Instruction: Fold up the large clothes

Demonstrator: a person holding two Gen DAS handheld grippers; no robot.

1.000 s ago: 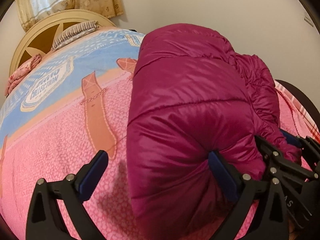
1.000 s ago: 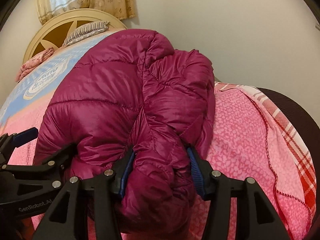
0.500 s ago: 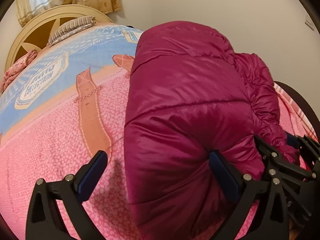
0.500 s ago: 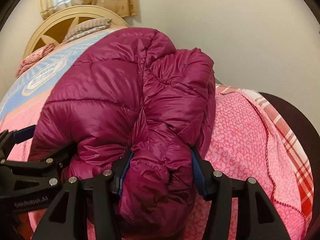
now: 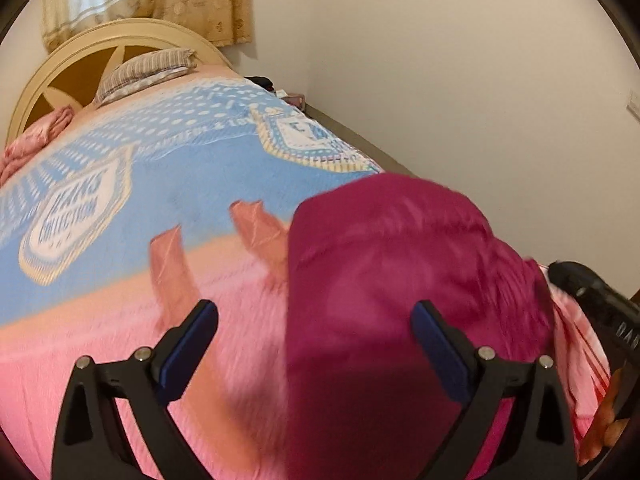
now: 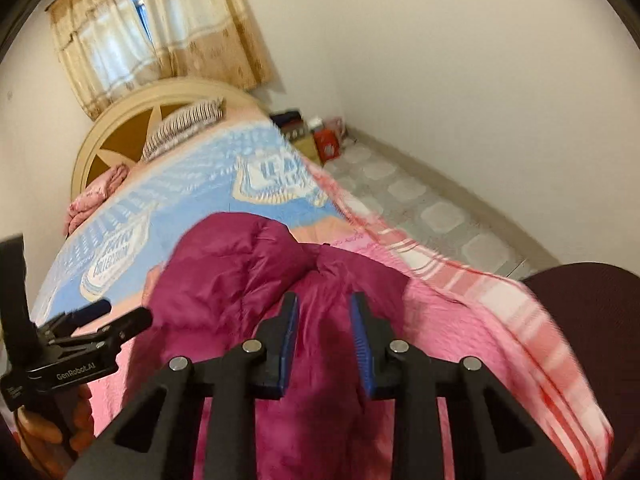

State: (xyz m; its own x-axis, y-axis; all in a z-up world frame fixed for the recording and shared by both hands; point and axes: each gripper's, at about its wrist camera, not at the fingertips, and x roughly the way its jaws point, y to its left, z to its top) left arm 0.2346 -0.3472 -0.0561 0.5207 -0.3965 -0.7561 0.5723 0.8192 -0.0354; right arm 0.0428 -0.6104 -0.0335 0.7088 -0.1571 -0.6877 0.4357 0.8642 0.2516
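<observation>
Jacket (image 6: 256, 280): magenta puffer, bundled on the pink bedspread (image 6: 460, 320), centre to lower centre of both views.
Right gripper (image 6: 324, 332): jaws narrow and closing, nothing clamped; jacket lies below them.
Left gripper (image 5: 316, 344): jaws spread wide, grasping nothing, above the jacket's left edge.
Headboard (image 5: 120, 34): upper left.
</observation>
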